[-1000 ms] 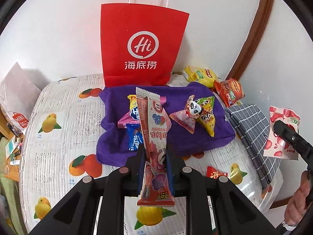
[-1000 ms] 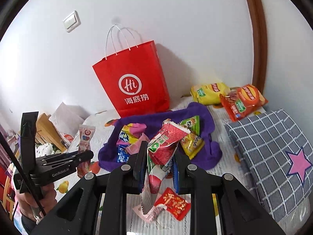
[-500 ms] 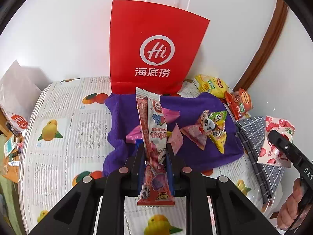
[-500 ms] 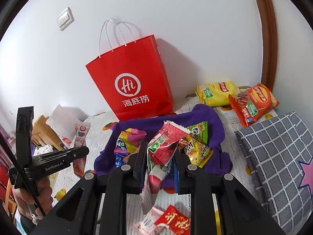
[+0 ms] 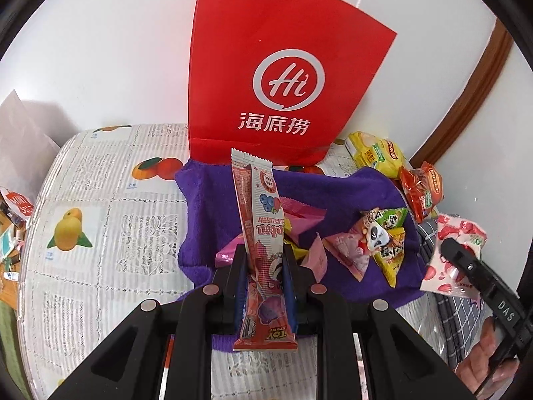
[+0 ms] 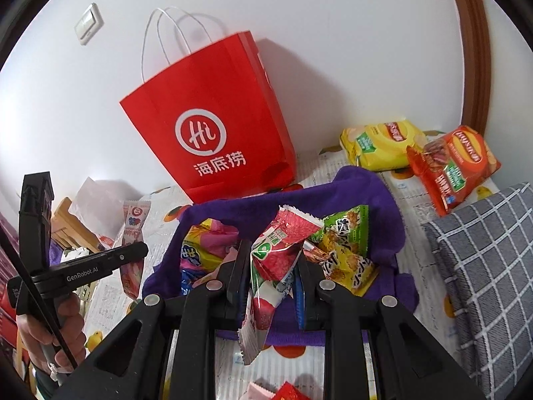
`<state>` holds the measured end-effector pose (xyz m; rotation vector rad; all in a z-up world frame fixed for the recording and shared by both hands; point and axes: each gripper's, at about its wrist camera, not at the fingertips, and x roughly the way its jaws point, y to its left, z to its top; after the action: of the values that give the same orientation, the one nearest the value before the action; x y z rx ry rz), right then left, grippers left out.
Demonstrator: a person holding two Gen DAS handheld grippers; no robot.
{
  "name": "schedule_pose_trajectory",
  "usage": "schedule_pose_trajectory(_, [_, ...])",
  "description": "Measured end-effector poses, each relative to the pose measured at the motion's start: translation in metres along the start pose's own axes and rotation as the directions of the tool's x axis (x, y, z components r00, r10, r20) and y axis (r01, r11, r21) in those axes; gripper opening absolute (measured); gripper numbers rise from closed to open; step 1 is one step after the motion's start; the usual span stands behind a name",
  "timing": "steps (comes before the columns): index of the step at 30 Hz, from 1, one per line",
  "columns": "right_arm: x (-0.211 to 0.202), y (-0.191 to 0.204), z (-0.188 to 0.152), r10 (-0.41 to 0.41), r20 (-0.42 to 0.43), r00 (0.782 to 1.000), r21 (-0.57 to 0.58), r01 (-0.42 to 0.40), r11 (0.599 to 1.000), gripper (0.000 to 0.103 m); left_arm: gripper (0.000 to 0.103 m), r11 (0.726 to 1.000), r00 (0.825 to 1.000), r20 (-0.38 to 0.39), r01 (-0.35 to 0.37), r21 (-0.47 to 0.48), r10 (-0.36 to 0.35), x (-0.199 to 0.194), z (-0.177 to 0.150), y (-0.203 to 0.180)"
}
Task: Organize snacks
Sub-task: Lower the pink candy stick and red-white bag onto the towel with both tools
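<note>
My left gripper [image 5: 265,263] is shut on a long red and white snack stick pack [image 5: 261,233], held upright over the purple towel [image 5: 333,193]. My right gripper [image 6: 271,266] is shut on a red and white lychee candy pack [image 6: 276,253], also above the purple towel [image 6: 359,193]. A red paper bag [image 5: 279,66] with white handles stands against the wall behind the towel; it also shows in the right wrist view [image 6: 213,126]. Pink, blue and green-yellow snack packs [image 5: 386,240] lie on the towel. The right gripper with its pack shows at the right edge of the left wrist view [image 5: 459,253].
A yellow chip bag [image 6: 379,146] and an orange chip bag [image 6: 453,166] lie at the back right. A grey checked cushion [image 6: 486,266] lies on the right. The table has a fruit-print cover [image 5: 100,200]. Small red and pink packets [image 6: 276,393] lie near the front edge.
Both grippers have moved forward and closer to the red bag and towel, each still holding its pack. The bag looks larger in both views.
</note>
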<state>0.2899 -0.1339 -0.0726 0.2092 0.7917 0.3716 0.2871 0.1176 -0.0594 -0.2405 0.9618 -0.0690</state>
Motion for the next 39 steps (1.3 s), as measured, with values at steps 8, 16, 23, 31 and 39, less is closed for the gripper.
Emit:
schedule_pose_trajectory(8, [0.025,-0.007,-0.002,0.029,-0.02,0.999,0.0,-0.029,1.0,0.022,0.019,1.0,1.0,-0.011,0.01,-0.015,-0.01,0.019,0.009,0.004])
schedule_pose_trajectory(16, [0.044,-0.007,-0.007,0.063,-0.033,0.997,-0.017,-0.063,0.998,0.022,0.019,0.999,0.999,-0.031,0.01,-0.03,-0.011,0.036,0.013,0.011])
schedule_pose_trajectory(23, [0.05,-0.006,-0.013,0.076,-0.036,0.997,-0.039,-0.077,0.996,0.022,0.019,0.999,0.999,-0.052,0.003,-0.036,-0.005,0.046,0.012,0.015])
schedule_pose_trajectory(31, [0.058,0.0,-0.017,0.094,-0.053,0.994,-0.069,-0.098,0.993,0.022,0.019,0.998,0.997,-0.074,0.003,-0.057,-0.008,0.055,0.009,0.019])
schedule_pose_trajectory(39, [0.073,0.01,-0.025,0.09,-0.104,0.99,-0.111,-0.101,0.989,0.022,0.019,0.998,0.995,-0.095,0.008,-0.057,-0.014,0.061,0.008,0.018])
